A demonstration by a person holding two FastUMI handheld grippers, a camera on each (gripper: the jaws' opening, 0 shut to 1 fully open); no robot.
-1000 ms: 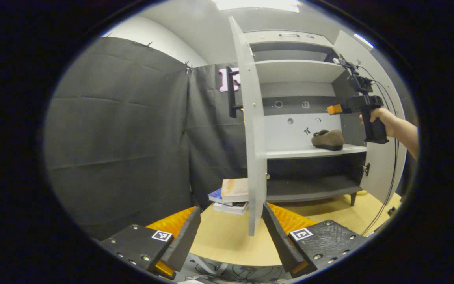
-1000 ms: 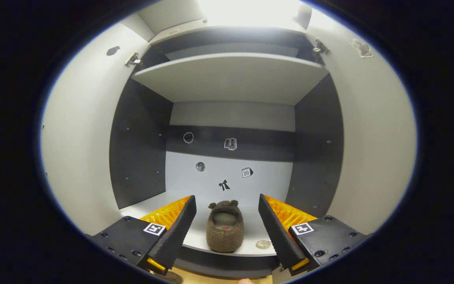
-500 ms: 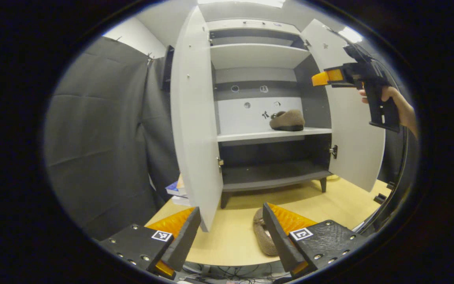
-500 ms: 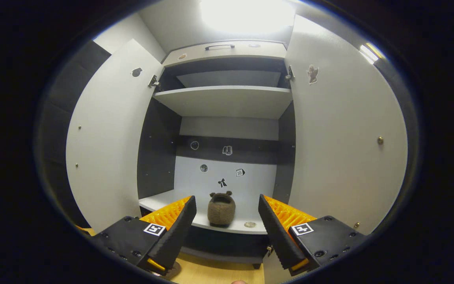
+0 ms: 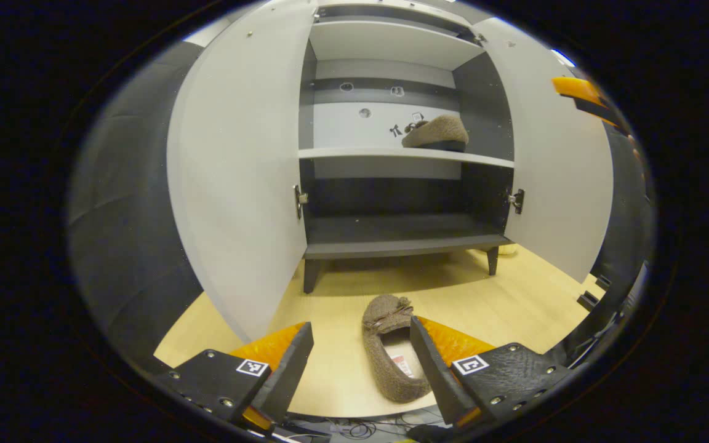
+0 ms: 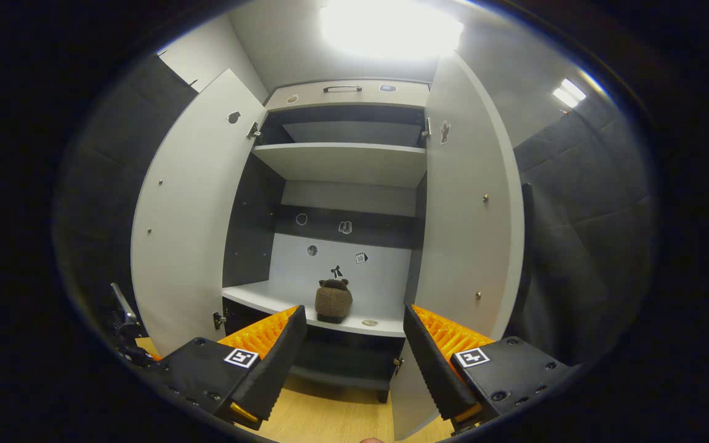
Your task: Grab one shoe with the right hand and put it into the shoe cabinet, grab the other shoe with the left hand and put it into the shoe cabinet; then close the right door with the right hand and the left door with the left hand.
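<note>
One brown fuzzy shoe (image 5: pixel 436 133) (image 6: pixel 333 301) rests on the cabinet's middle shelf (image 5: pixel 354 153) (image 6: pixel 256 296). The other shoe (image 5: pixel 391 347) lies on the wooden table just in front of my left gripper (image 5: pixel 360 363), which is open, its right finger close beside the shoe. My right gripper (image 6: pixel 351 351) hangs open with nothing in it, well back from the cabinet and level with the middle shelf; it also shows at the right edge of the left gripper view (image 5: pixel 585 95). Both white doors stand wide open: left door (image 5: pixel 240 166) (image 6: pixel 188 221), right door (image 5: pixel 560 160) (image 6: pixel 468 227).
The cabinet stands on short legs on the wooden table (image 5: pixel 514 301). Its dark bottom shelf (image 5: pixel 400 237) and white upper shelf (image 6: pixel 342 161) hold nothing. Black cloth walls (image 5: pixel 120 234) (image 6: pixel 582 246) close in both sides. Cables hang below the table's front edge.
My left gripper has swung down and to the right, bringing the shoe on the table between its fingers' line. My right gripper has drawn back from the cabinet, leaving its shoe on the shelf.
</note>
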